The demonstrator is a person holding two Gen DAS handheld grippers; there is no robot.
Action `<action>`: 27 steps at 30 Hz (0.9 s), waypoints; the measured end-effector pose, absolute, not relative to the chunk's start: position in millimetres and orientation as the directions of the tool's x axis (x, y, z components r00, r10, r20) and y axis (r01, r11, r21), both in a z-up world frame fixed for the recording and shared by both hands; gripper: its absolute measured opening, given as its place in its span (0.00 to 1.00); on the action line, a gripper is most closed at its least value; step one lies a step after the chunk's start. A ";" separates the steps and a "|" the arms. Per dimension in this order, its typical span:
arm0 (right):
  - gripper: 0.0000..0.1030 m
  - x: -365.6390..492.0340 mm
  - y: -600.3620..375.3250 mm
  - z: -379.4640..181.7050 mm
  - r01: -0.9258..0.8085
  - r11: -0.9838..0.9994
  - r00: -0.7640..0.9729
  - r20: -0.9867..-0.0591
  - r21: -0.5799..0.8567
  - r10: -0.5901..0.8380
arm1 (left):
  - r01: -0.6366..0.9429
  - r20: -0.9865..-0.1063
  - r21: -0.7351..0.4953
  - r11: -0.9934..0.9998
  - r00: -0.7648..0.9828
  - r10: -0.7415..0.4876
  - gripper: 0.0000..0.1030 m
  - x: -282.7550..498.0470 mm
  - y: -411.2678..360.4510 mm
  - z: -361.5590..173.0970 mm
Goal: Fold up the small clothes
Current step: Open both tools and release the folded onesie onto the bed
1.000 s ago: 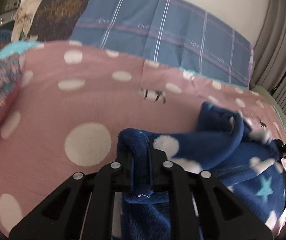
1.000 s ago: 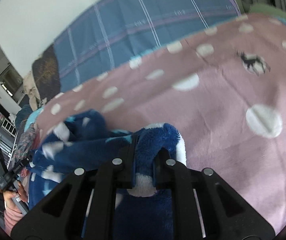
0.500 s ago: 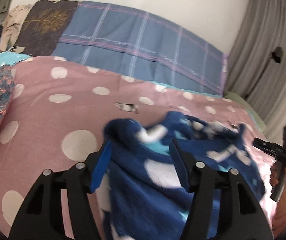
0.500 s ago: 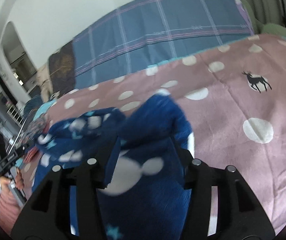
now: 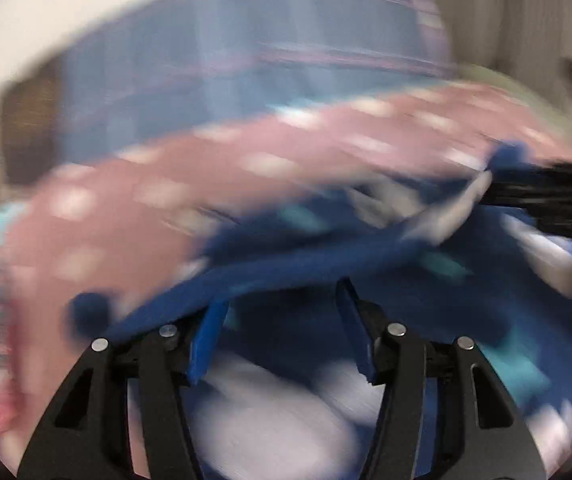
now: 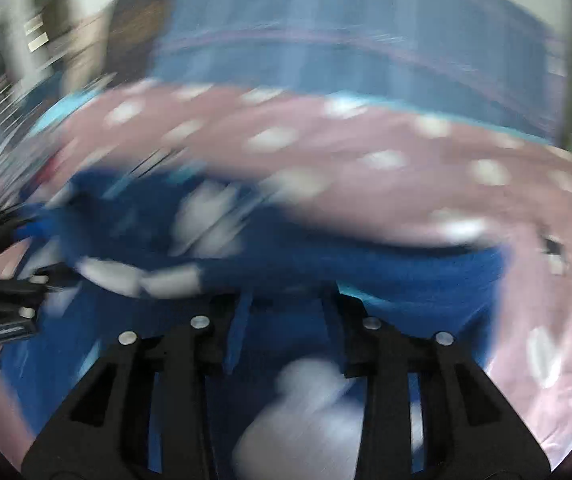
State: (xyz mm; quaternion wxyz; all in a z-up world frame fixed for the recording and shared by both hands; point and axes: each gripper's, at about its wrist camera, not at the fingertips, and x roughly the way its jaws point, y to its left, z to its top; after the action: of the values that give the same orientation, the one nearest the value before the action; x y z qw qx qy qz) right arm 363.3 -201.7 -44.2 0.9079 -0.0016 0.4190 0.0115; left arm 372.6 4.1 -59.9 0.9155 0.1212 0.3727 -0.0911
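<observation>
With both views badly blurred, the left hand-held gripper (image 5: 281,332) and right hand-held gripper (image 6: 286,324) gape empty over the blue fleece garment (image 5: 294,264), lower centre on the bed (image 6: 406,184); regrip matching corners squarely.

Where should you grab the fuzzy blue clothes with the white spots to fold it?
Probably at the folded edge of the blue fleece garment, coming in low from the near side. That edge runs straight across just ahead of both open tools, left tool and right tool, and lies raised off the pink dotted bedspread. The pictures are blurry, so corners can't be picked out.
</observation>
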 end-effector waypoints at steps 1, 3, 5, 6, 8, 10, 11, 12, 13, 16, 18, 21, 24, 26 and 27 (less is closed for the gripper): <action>0.35 366.3 -215.1 -46.1 0.046 0.999 0.643 -0.766 0.029 -0.008 | 0.131 -0.666 0.237 0.963 0.743 0.062 0.56 379.4 11.1 -57.0; 0.35 353.5 -234.5 -49.4 0.041 0.988 0.643 -0.760 0.151 0.090 | 0.067 -0.647 0.229 0.971 0.756 0.101 0.57 374.4 25.8 -53.5; 0.40 329.5 -252.6 -51.2 0.015 0.979 0.648 -0.748 0.205 0.147 | 0.113 -0.673 0.144 0.983 0.739 0.013 0.60 356.1 46.7 -55.8; 0.41 315.7 -263.4 -50.8 0.021 0.978 0.654 -0.743 0.208 0.144 | 0.121 -0.687 0.114 0.986 0.726 -0.010 0.62 341.8 61.0 -59.4; 0.41 284.8 -288.3 -49.8 0.049 0.971 0.666 -0.732 0.233 0.142 | 0.123 -0.713 0.058 0.991 0.700 -0.045 0.63 317.1 84.4 -64.9; 0.41 248.6 -314.4 -49.5 0.077 0.955 0.675 -0.720 0.287 0.162 | 0.119 -0.729 -0.032 0.992 0.676 -0.104 0.64 284.2 109.6 -68.3; 0.42 228.1 -326.9 -50.3 0.093 0.945 0.679 -0.714 0.314 0.171 | 0.114 -0.733 -0.085 0.990 0.666 -0.140 0.64 263.7 120.6 -70.1; 0.42 209.5 -333.2 -51.0 0.102 0.937 0.679 -0.712 0.333 0.180 | 0.106 -0.730 -0.137 0.985 0.662 -0.172 0.65 243.6 134.9 -69.9; 0.42 189.8 -338.1 -52.5 0.105 0.932 0.676 -0.712 0.346 0.188 | 0.099 -0.724 -0.178 0.979 0.660 -0.199 0.65 222.9 143.3 -72.9; 0.44 126.4 -340.8 -60.2 0.095 0.930 0.667 -0.717 0.354 0.205 | 0.088 -0.723 -0.247 0.965 0.646 -0.244 0.65 172.4 160.4 -81.2; 0.44 101.9 -332.8 -63.8 0.084 0.927 0.665 -0.713 0.366 0.221 | 0.078 -0.726 -0.253 0.964 0.643 -0.243 0.65 147.8 164.0 -88.0; 0.45 73.9 -320.3 -67.9 0.063 0.915 0.657 -0.707 0.400 0.264 | 0.062 -0.733 -0.280 0.958 0.631 -0.255 0.65 125.3 164.9 -97.6; 0.48 55.6 -312.4 -74.1 0.050 0.897 0.646 -0.700 0.438 0.306 | 0.054 -0.737 -0.314 0.948 0.616 -0.280 0.65 120.6 162.5 -104.7; 0.48 49.8 -306.9 -77.4 0.051 0.880 0.637 -0.694 0.473 0.336 | 0.063 -0.745 -0.318 0.946 0.600 -0.290 0.65 124.2 159.5 -110.2; 0.48 46.5 -304.2 -78.3 0.051 0.872 0.638 -0.687 0.487 0.347 | 0.065 -0.750 -0.314 0.947 0.595 -0.289 0.65 125.0 157.5 -113.1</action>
State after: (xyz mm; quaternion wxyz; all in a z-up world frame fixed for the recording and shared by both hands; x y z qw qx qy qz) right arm 46.5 -304.2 -78.3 0.8731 0.2387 0.4167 0.0847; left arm 125.0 157.5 -113.1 0.8838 -0.1280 0.4388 -0.1002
